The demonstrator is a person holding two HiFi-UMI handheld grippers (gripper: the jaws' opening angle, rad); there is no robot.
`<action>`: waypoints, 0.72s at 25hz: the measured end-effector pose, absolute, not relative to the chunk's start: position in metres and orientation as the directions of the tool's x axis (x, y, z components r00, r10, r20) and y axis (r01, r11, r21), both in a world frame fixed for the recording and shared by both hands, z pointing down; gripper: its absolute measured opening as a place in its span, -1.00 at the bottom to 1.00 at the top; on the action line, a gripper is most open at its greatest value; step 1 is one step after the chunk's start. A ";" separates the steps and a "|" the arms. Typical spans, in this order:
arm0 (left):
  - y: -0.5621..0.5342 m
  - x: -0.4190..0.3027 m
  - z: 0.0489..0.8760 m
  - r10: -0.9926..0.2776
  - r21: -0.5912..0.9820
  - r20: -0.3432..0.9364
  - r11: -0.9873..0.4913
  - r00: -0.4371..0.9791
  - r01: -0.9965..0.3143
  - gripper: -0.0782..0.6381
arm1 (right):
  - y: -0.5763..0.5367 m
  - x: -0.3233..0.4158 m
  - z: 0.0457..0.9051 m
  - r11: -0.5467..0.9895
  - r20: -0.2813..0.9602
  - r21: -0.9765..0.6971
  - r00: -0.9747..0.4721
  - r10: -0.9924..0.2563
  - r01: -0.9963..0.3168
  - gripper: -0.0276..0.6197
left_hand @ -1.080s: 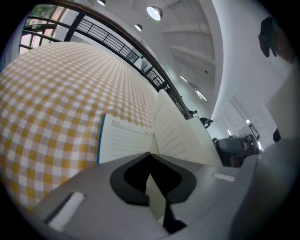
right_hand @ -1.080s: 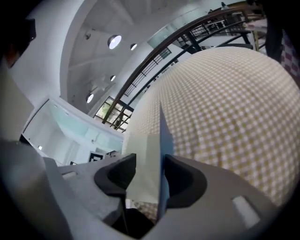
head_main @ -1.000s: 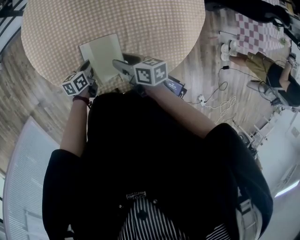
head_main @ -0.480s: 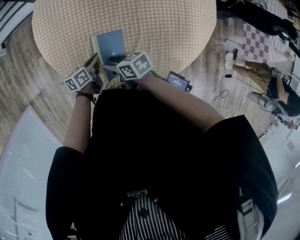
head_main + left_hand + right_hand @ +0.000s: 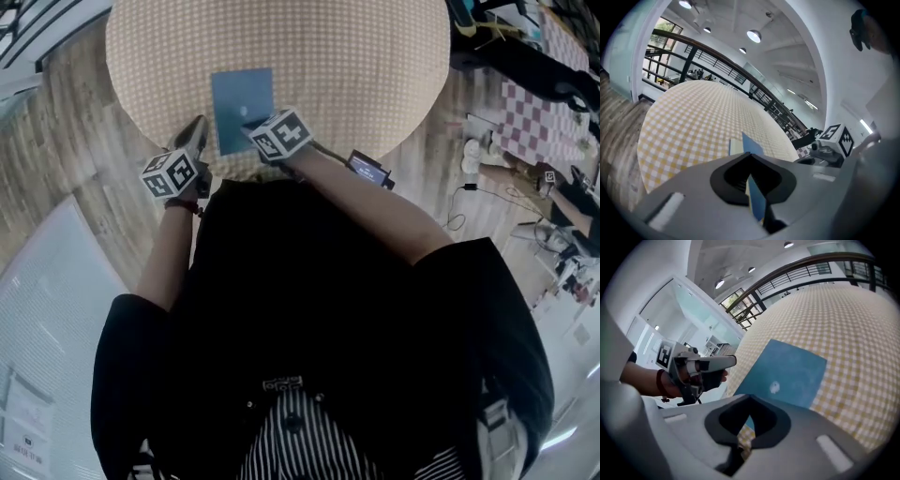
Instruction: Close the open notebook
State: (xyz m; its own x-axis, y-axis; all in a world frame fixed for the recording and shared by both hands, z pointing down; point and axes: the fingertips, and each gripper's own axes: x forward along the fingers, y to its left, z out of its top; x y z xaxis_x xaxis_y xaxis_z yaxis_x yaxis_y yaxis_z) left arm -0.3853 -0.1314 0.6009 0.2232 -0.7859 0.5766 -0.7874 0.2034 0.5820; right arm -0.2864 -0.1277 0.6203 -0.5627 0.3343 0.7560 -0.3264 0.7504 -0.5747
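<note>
A round surface (image 5: 328, 56) under a yellow-checked cloth fills the top of my head view, with wood flooring (image 5: 66, 141) around it and a dark railing (image 5: 717, 61) running behind it in the left gripper view. The notebook (image 5: 242, 108) lies flat on the near part of the surface, its blue cover up and shut.

My left tongs (image 5: 195, 131) hang just beside the notebook's left edge, over the rim of the surface and apart from the cover. Their own view shows the two halves drawn together to a thin slit, nothing clamped – only a sliver of blue shows through it.

My right tongs (image 5: 253, 131) sit at the notebook's near right corner; I cannot tell whether they touch it. They too are drawn together, with checked cloth and blue cover glimpsed through the slit – nothing gripped.
</note>
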 end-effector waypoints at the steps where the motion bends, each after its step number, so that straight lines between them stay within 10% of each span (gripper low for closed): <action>1: -0.133 -0.384 0.593 -0.790 0.574 0.574 0.199 0.217 -0.794 -0.77 | -0.129 -0.285 0.617 0.751 0.756 -0.573 -0.566 0.329 -0.328 -0.91; 18: -0.244 -0.256 0.401 -0.880 0.207 0.431 -0.120 0.201 -0.971 -0.79 | -0.235 -0.224 0.411 0.839 0.555 -0.332 -0.809 -0.196 -0.431 -0.91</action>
State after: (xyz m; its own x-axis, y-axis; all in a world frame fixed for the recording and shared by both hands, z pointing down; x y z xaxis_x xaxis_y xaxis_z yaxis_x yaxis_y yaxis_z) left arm -0.2556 -0.2445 0.4010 0.2006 -0.8798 0.4310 -0.9709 -0.1198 0.2074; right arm -0.2235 -0.2345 0.4108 -0.8087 -0.1958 0.5547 -0.4307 0.8393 -0.3317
